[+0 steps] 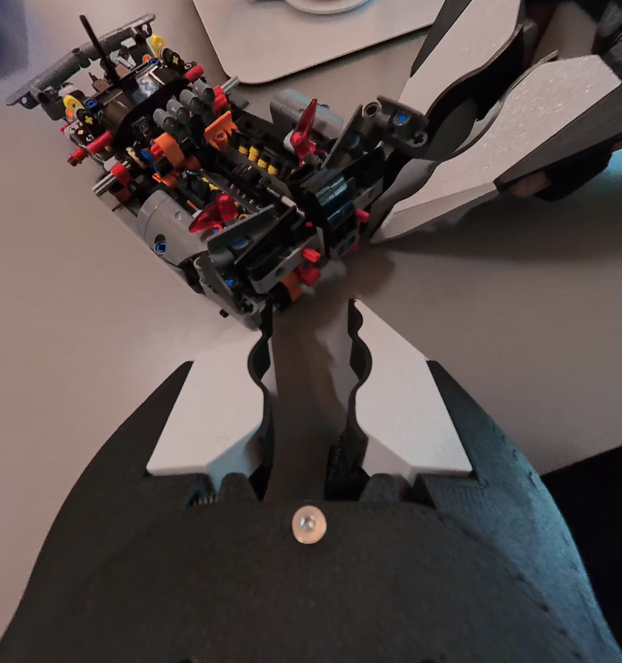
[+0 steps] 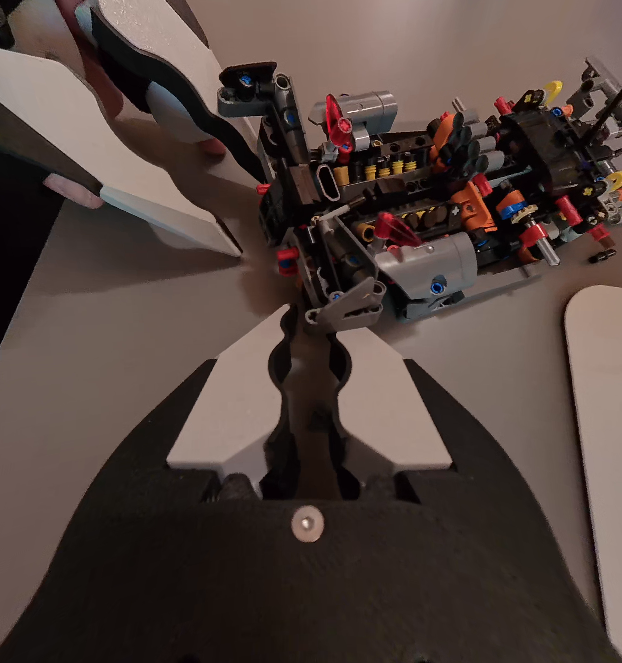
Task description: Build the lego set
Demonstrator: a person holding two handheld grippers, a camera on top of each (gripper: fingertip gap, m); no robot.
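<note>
A half-built lego model (image 1: 209,186) lies on the pale table (image 1: 482,323) as two hand-held grippers close in on its near end. The left gripper (image 1: 309,315) is parted and grasps nothing, its tips just beside a grey corner; the right gripper (image 2: 313,323), also spread and empty, nudges a grey hinged panel (image 2: 349,305), apparently bracing the model for the next piece. A light mat (image 2: 618,430) lies to the right.
</note>
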